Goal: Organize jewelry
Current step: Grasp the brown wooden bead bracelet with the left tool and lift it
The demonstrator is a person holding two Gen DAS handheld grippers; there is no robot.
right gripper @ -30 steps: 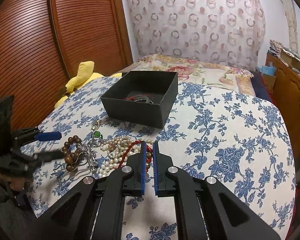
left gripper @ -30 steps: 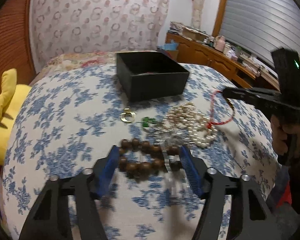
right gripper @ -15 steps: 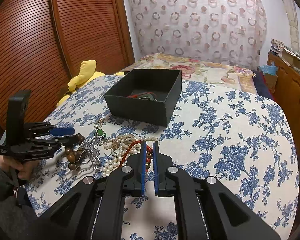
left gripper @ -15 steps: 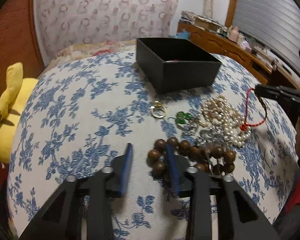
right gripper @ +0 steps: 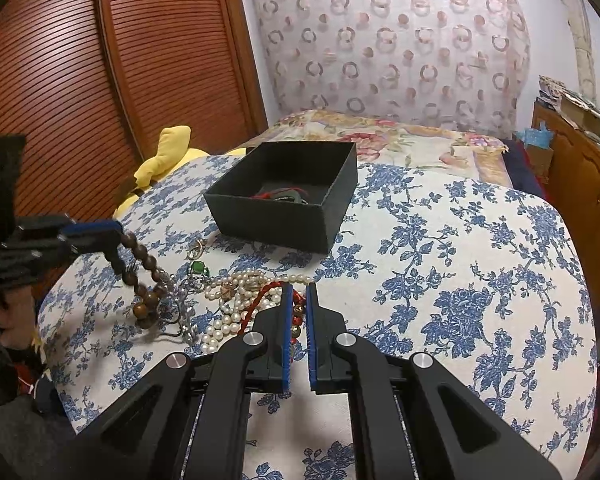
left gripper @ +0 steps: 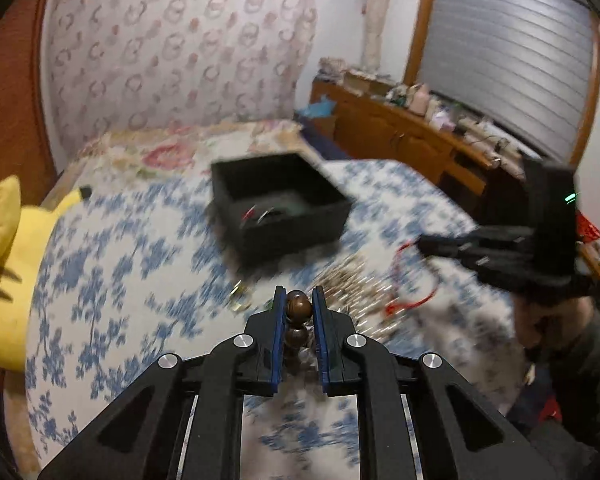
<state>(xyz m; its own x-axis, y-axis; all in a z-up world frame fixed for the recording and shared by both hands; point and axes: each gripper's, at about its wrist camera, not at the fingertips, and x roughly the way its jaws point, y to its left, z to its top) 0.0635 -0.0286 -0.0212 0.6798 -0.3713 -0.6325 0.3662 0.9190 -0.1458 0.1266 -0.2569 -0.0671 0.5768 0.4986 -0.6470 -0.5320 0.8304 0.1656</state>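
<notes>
A wooden bead bracelet [left gripper: 298, 322] is clamped between the blue pads of the left claw [left gripper: 298, 305], its lower loop hanging down to the floral worktop [right gripper: 440, 248]. The right claw [right gripper: 299, 298] is nearly closed on a red cord [right gripper: 260, 300] amid the pearl necklace [right gripper: 236, 300]. The black box [right gripper: 288, 196] is seen beyond both.

Louvered wooden doors [right gripper: 100, 80], ring-patterned curtain [right gripper: 388, 48], wooden dresser [left gripper: 404, 140] beneath shuttered window [left gripper: 512, 48].
</notes>
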